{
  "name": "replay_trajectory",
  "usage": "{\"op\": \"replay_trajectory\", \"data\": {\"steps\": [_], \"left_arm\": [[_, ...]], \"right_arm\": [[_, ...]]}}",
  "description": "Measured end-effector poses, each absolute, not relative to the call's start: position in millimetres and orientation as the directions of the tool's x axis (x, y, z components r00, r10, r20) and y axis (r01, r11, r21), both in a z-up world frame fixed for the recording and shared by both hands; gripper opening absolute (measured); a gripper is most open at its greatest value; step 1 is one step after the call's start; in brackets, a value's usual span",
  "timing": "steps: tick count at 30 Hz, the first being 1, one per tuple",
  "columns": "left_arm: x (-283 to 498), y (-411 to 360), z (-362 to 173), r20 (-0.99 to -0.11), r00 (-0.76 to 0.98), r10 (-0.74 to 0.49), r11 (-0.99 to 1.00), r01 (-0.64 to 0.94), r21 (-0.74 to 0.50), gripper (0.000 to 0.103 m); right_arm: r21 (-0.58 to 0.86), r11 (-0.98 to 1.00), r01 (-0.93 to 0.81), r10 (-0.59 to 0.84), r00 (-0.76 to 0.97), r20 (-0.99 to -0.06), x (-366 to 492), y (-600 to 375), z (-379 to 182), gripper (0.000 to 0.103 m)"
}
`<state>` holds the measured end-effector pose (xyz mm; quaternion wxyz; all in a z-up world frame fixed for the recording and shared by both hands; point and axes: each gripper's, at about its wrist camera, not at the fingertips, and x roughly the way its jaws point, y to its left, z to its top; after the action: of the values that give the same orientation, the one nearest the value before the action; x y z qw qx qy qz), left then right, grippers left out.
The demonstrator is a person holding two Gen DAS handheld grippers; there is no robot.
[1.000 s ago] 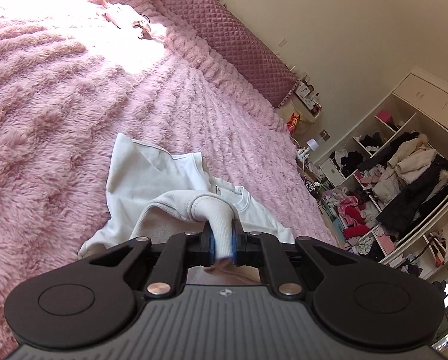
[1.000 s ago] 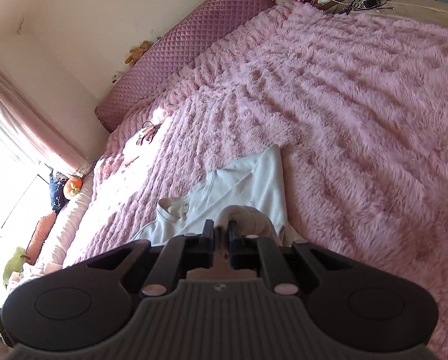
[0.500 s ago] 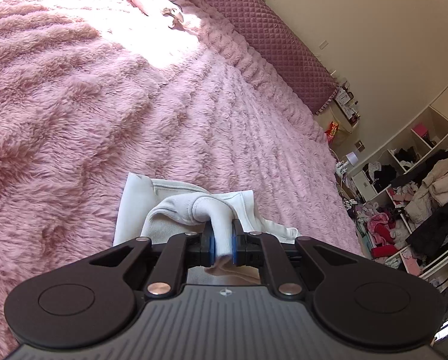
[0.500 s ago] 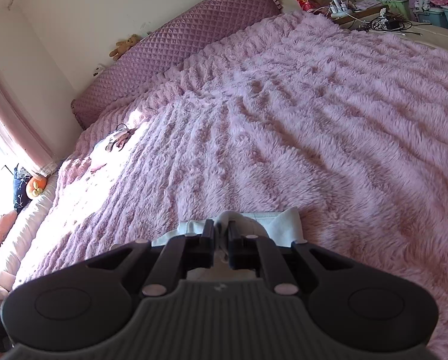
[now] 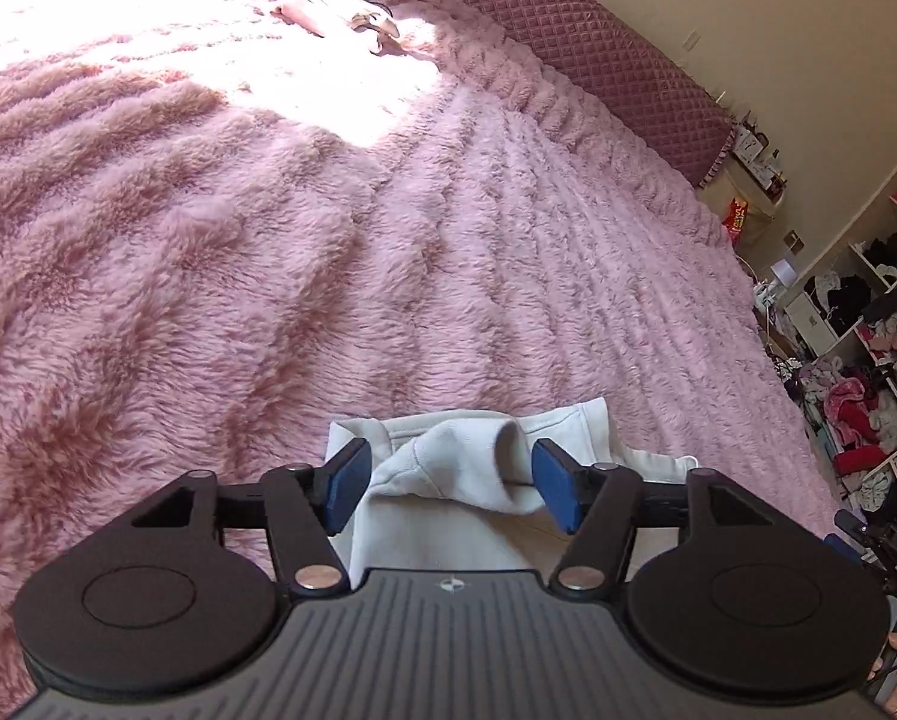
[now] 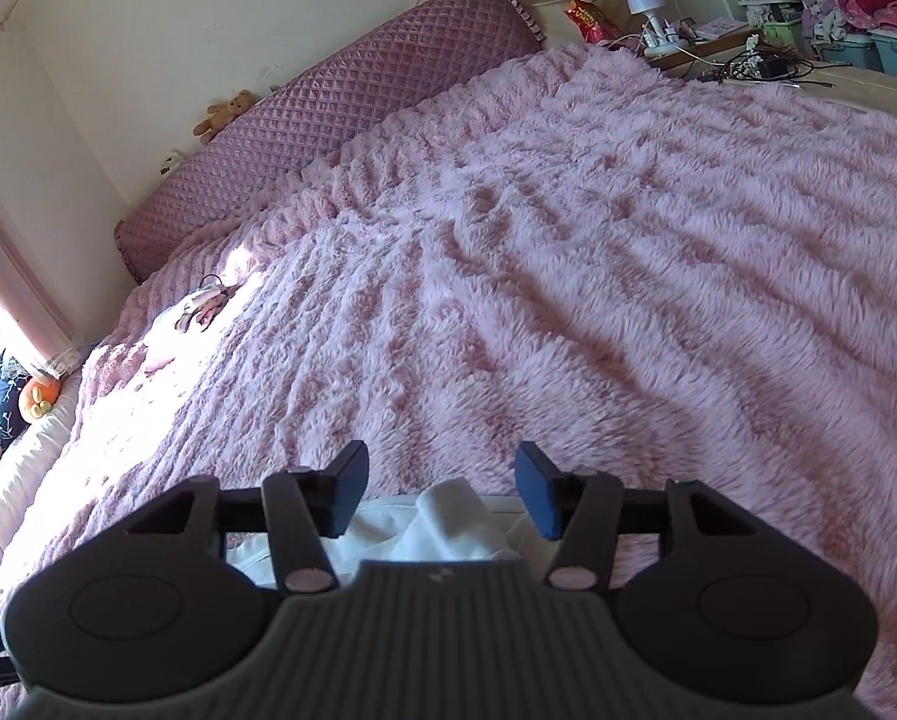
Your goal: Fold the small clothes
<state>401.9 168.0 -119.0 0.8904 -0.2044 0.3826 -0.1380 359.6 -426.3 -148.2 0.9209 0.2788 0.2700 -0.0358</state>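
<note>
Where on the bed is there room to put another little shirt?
Lots of room: the pink blanket is bare from the white shirt at the near edge up to the quilted bolster. In the right view it is bare across to the nightstand. Only the sunny far corner holds a small pink bundle.

Folded white cotton garment: near part hidden behind the left gripper body. In the right wrist view, only a white strip shows above the housing.
</note>
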Motion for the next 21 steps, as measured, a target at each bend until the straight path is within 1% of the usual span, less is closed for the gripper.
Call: {"op": "replay_trajectory", "data": {"steps": [1, 2, 5, 8, 10, 14, 16, 19, 21], "left_arm": [[393, 173, -111, -0.614, 0.686, -0.39, 0.888, 0.103, -0.449, 0.082], [385, 179, -107, -0.604, 0.688, -0.401, 0.884, 0.117, -0.453, 0.082], [355, 191, -104, -0.595, 0.653, -0.47, 0.853, 0.16, -0.497, 0.082], [312, 194, -111, -0.618, 0.63, -0.47, 0.87, 0.209, -0.447, 0.082], [288, 198, -120, -0.627, 0.613, -0.481, 0.868, 0.231, -0.44, 0.082], [254, 212, -140, -0.613, 0.579, -0.538, 0.831, 0.242, -0.501, 0.082], [248, 216, -145, -0.617, 0.575, -0.538, 0.829, 0.229, -0.51, 0.082], [247, 219, -154, -0.632, 0.571, -0.524, 0.834, 0.192, -0.517, 0.082], [251, 219, -158, -0.642, 0.576, -0.505, 0.845, 0.178, -0.505, 0.082]], "right_arm": [[0.483, 0.855, 0.187, 0.103, 0.852, -0.513, 353, -427, -144, 0.055], [0.457, 0.875, 0.159, 0.115, 0.849, -0.516, 345, -425, -140, 0.055], [0.371, 0.926, 0.077, 0.148, 0.828, -0.542, 313, -421, -137, 0.056], [0.339, 0.941, 0.008, 0.201, 0.792, -0.577, 270, -420, -143, 0.063], [0.326, 0.945, -0.024, 0.225, 0.772, -0.595, 240, -420, -149, 0.064], [0.315, 0.949, -0.032, 0.233, 0.745, -0.625, 197, -422, -160, 0.067], [0.332, 0.943, -0.012, 0.232, 0.739, -0.632, 187, -426, -165, 0.07], [0.396, 0.918, 0.015, 0.264, 0.723, -0.638, 182, -431, -174, 0.07], [0.41, 0.912, 0.03, 0.265, 0.718, -0.643, 182, -430, -179, 0.07]]}}
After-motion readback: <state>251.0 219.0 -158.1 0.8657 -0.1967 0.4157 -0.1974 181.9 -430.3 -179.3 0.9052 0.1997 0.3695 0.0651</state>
